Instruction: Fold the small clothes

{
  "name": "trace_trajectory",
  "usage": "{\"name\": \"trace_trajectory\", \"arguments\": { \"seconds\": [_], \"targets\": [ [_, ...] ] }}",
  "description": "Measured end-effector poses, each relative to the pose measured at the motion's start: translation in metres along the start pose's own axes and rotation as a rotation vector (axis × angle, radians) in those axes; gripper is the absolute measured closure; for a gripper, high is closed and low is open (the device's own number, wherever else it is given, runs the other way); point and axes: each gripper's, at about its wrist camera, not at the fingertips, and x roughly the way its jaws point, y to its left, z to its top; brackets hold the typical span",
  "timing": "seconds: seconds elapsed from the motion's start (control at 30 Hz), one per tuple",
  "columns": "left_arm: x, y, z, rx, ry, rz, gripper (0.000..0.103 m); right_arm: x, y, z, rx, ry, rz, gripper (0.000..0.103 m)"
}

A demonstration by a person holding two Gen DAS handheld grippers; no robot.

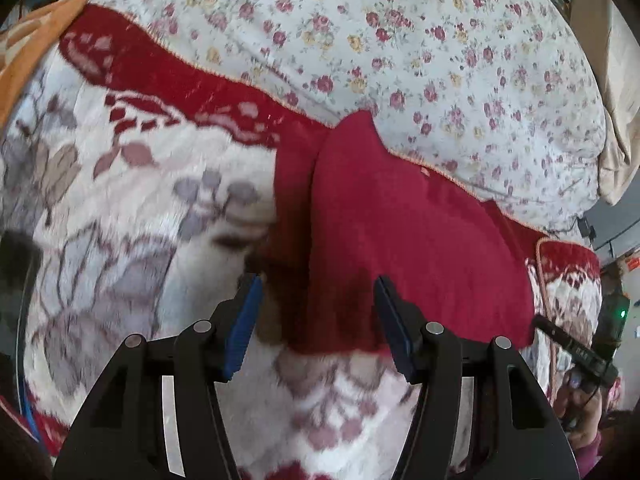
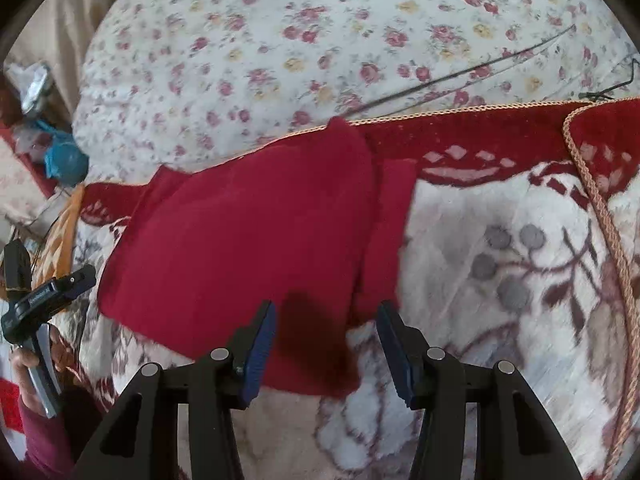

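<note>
With both tongs [image 1: 318, 284] [image 2: 326, 310] apart over the red cloth [image 1: 400, 240], you'd probably pinch the blanket [image 1: 140, 200] too.

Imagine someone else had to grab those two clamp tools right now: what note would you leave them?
Left gripper: jaws open, holding nothing, over the near edge of the red cloth.
Right gripper: jaws open, empty, also over the cloth's near edge.
The cloth lies on the plush red-and-white blanket, its far tip reaching the floral sheet.
Done: it looks folded at least once, with one layer lying over another along one side.
Left: probably another fold and some smoothing; how many more, I cannot tell.
</note>
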Motion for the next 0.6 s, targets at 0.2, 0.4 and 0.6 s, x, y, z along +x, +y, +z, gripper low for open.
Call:
{"name": "trace_trajectory", "arguments": {
  "seconds": [0.2,0.4,0.6],
  "targets": [
    [0.016,-0.003,-0.013,0.038,0.058,-0.036,0.045,0.01,0.012,-0.008,-0.045,0.016,0.001,0.053],
    [0.021,-0.01,-0.017,0.112,0.084,-0.009,0.087,0.018,0.016,-0.015,-0.067,0.011,-0.008,0.075],
    [0.001,-0.005,-0.022,0.129,0.019,0.006,0.095,-0.005,0.013,-0.013,-0.087,-0.037,-0.014,0.095]
  ]
}}
